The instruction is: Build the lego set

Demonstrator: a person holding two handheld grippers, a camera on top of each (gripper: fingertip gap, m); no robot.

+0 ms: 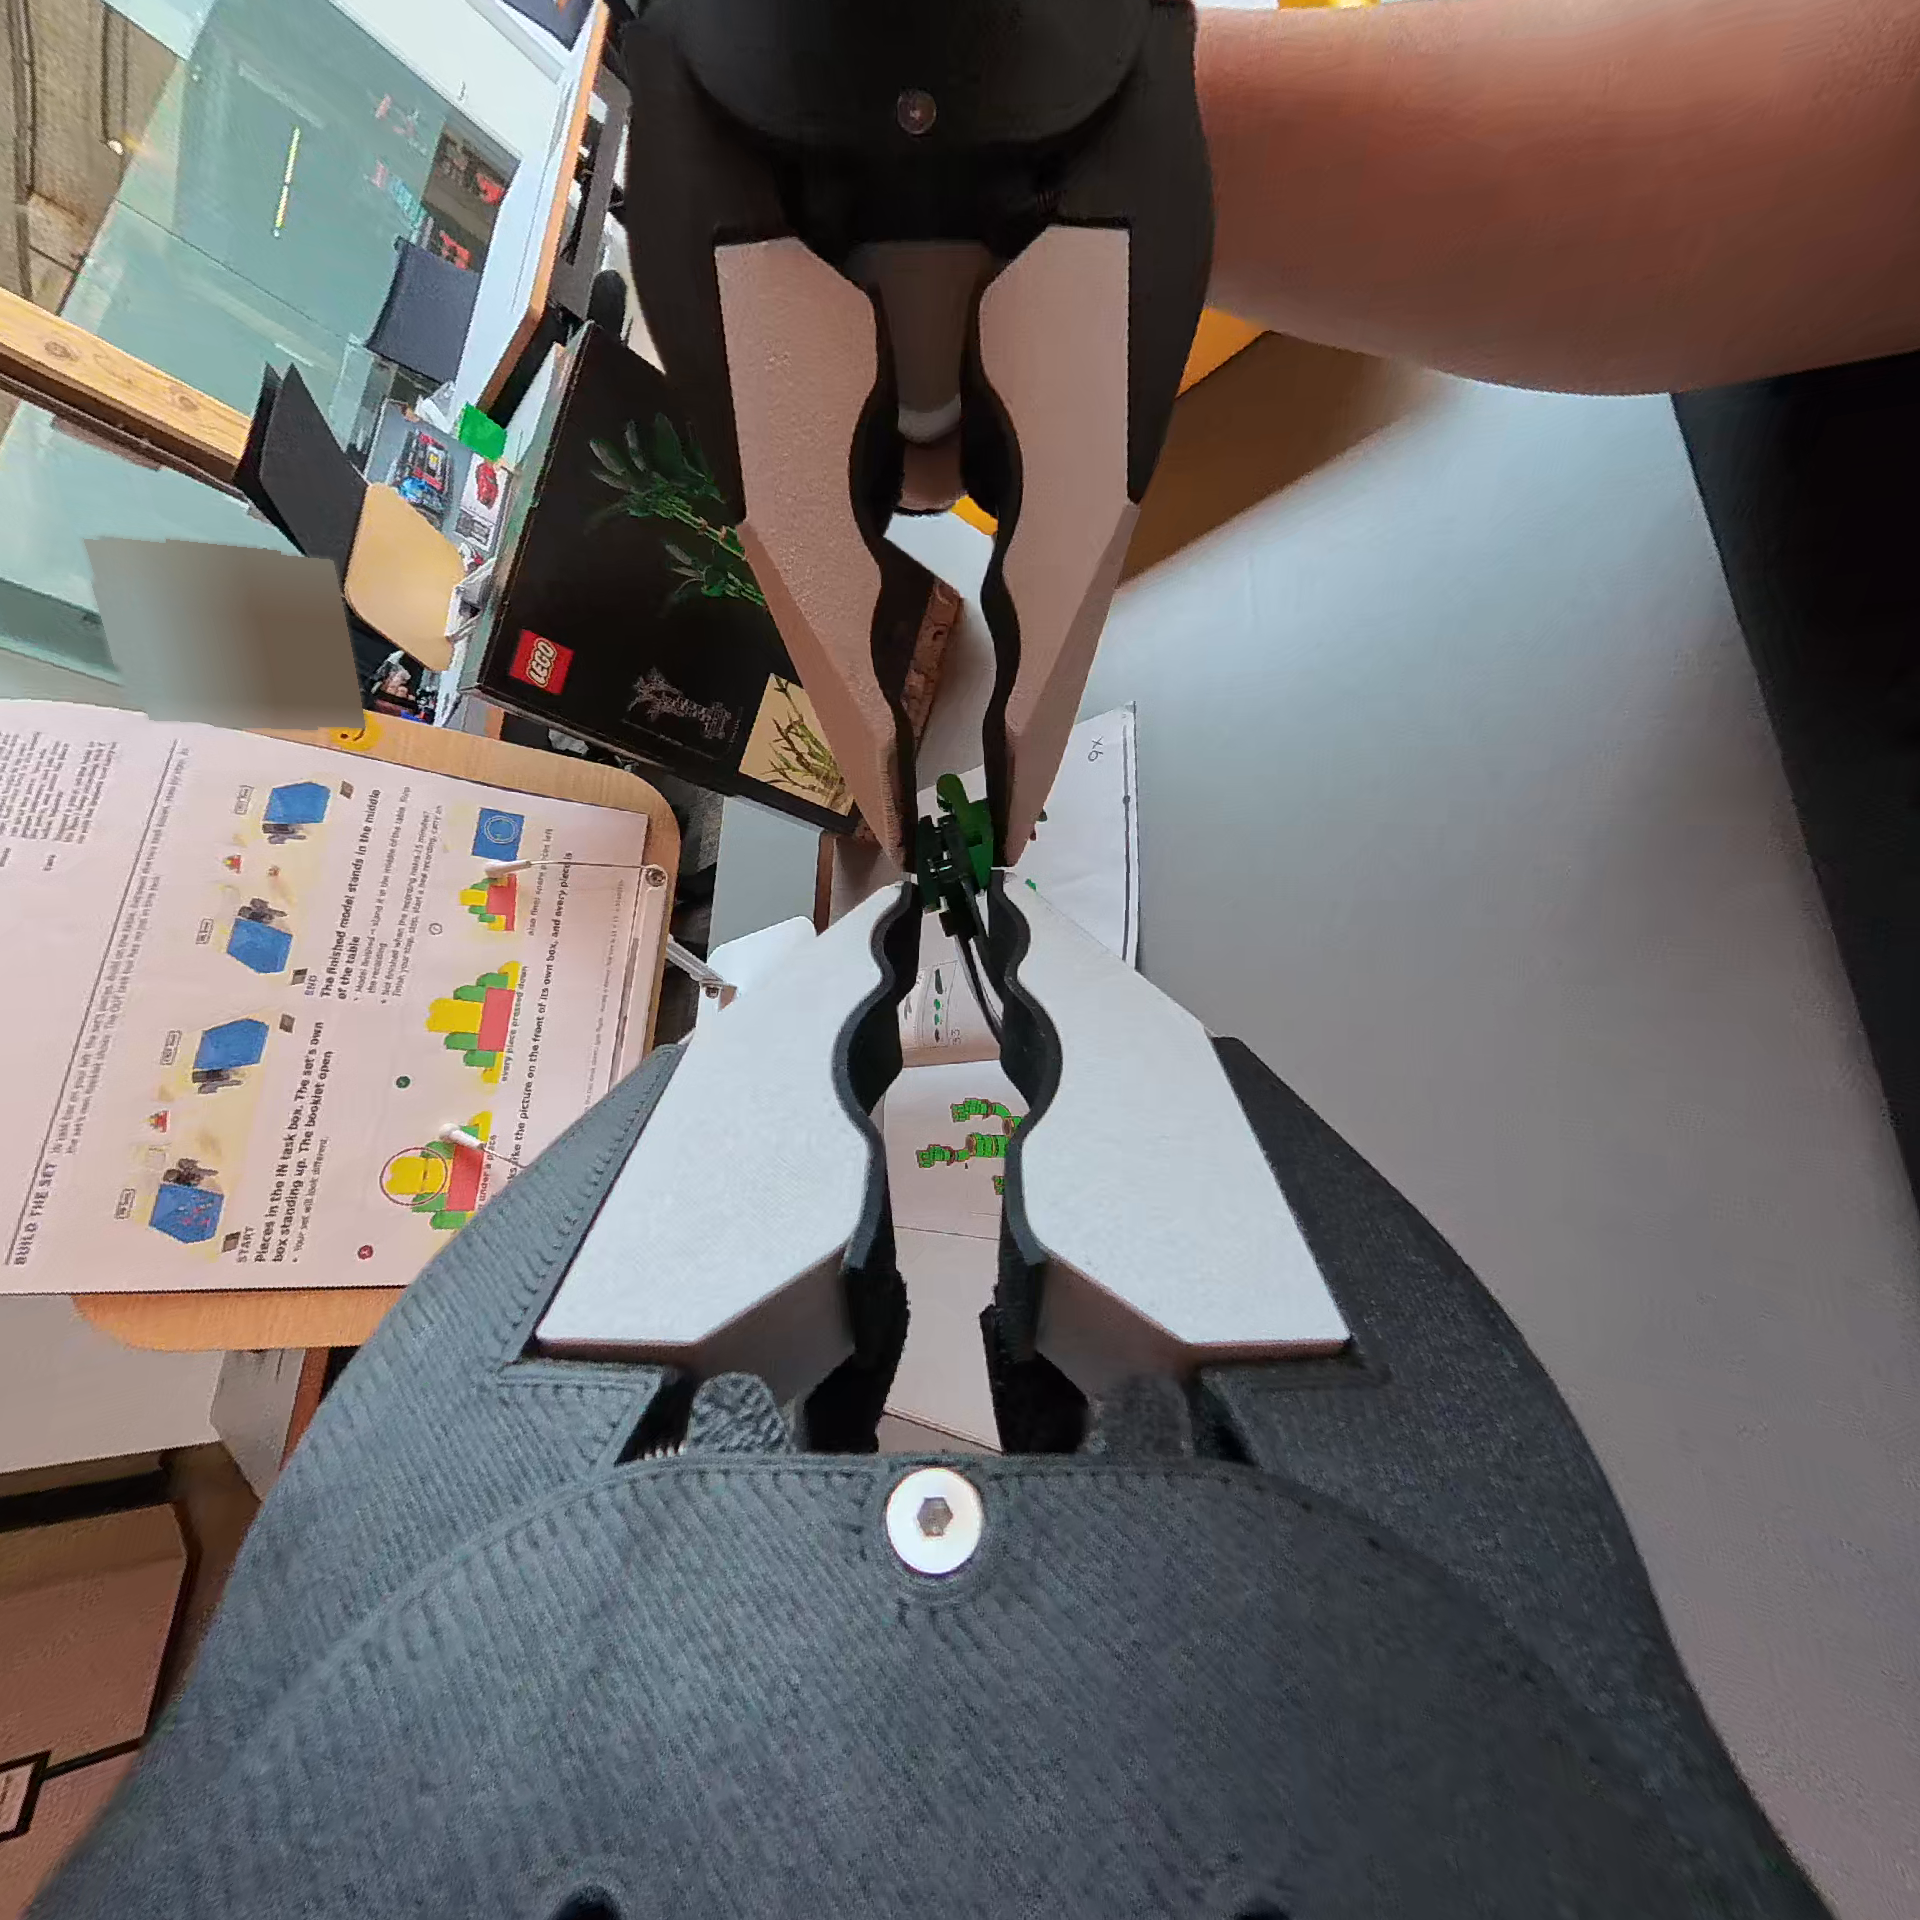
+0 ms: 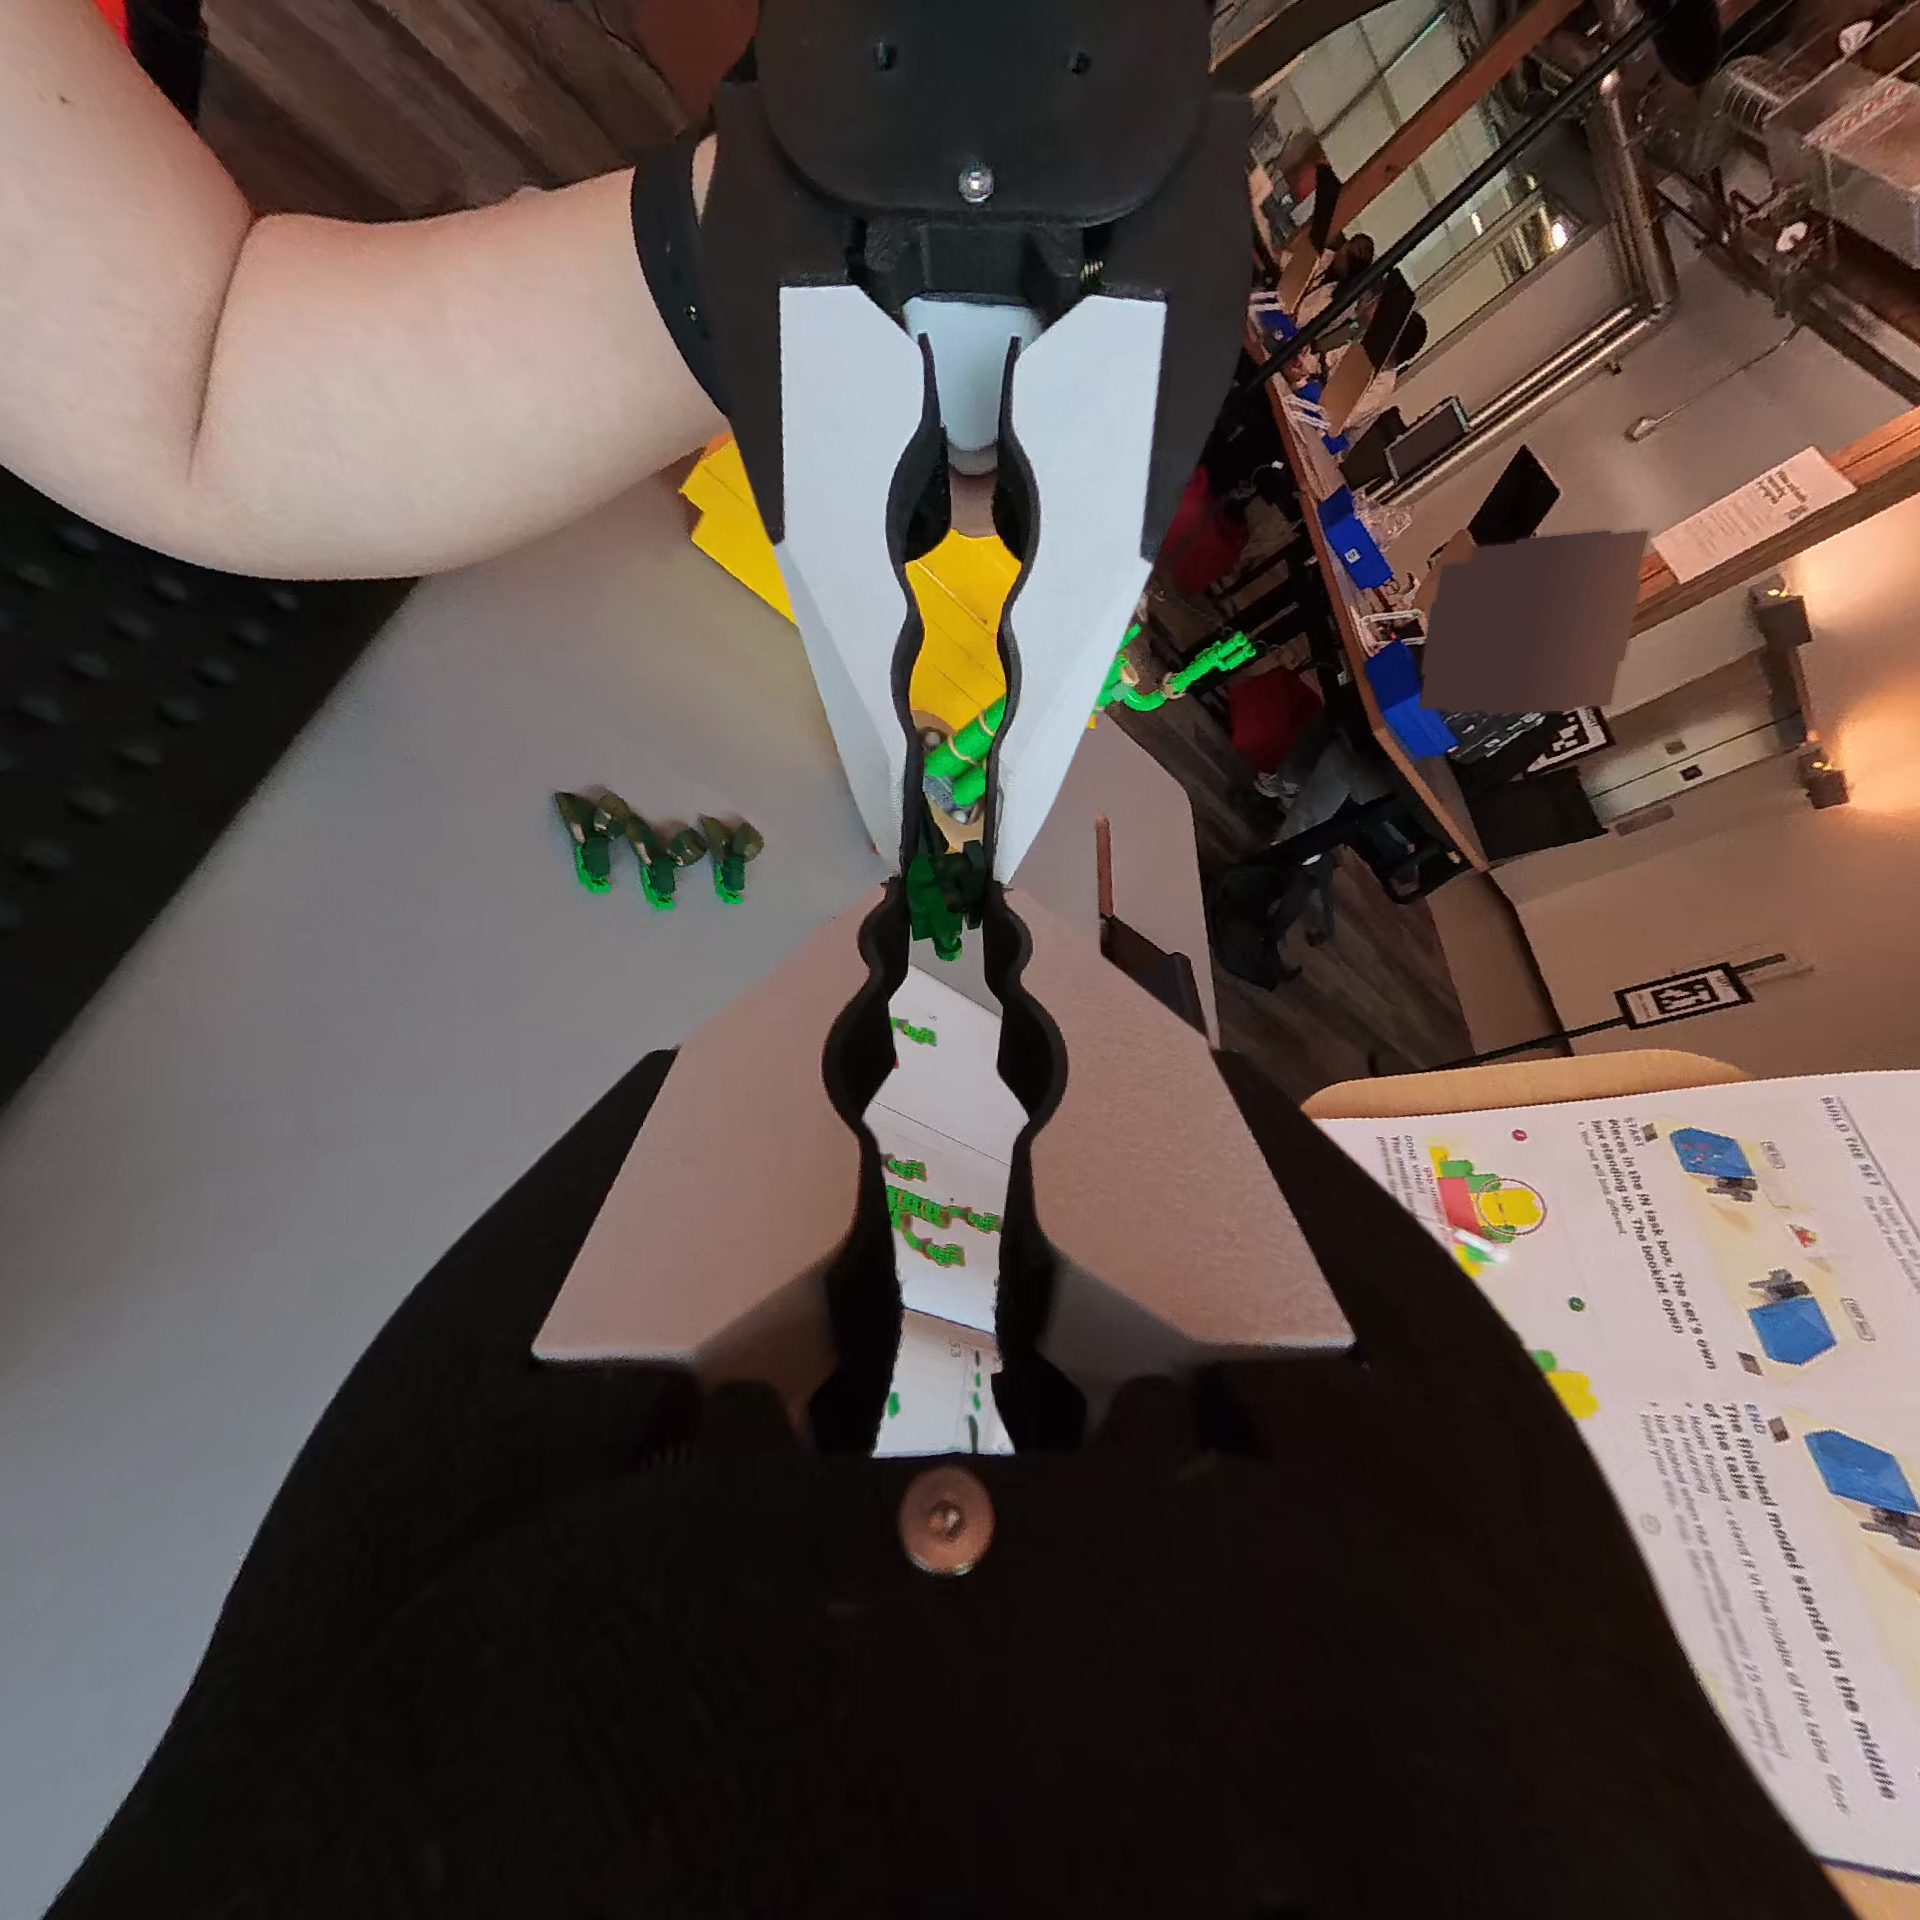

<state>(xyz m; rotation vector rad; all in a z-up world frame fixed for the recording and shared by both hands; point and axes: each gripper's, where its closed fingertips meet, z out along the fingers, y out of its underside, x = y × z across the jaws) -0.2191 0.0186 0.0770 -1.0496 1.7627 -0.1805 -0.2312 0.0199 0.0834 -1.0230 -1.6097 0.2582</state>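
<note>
Left wrist view: the left gripper (image 1: pixel 951 894), with white fingers and black wavy pads, is closed tip to tip against the right gripper (image 1: pixel 948 831), which reaches in from the top of the frame. Both tips pinch a small dark green lego leaf assembly (image 1: pixel 954 836) held in the air between them. A bare forearm (image 1: pixel 1507 187) enters from upper right. Behind the grippers a black lego set box printed with a bamboo plant (image 1: pixel 644 582) stands tilted at the edge of the grey table (image 1: pixel 1455 935). A printed task sheet with coloured brick pictures (image 1: pixel 312 997) lies on a wooden board at left. An open instruction booklet (image 1: pixel 956 1143) shows between the left fingers.

Right wrist view: the right gripper (image 2: pixel 940 904) is closed on the same green assembly (image 2: pixel 940 899), meeting the left gripper (image 2: pixel 951 852) coming from above. On the grey table three small green leaf sub-assemblies (image 2: pixel 660 844) lie in a row, to the left of the tips. A bright green bamboo stalk model (image 2: pixel 1174 681) stands beyond, near yellow sheets (image 2: pixel 956 623).
</note>
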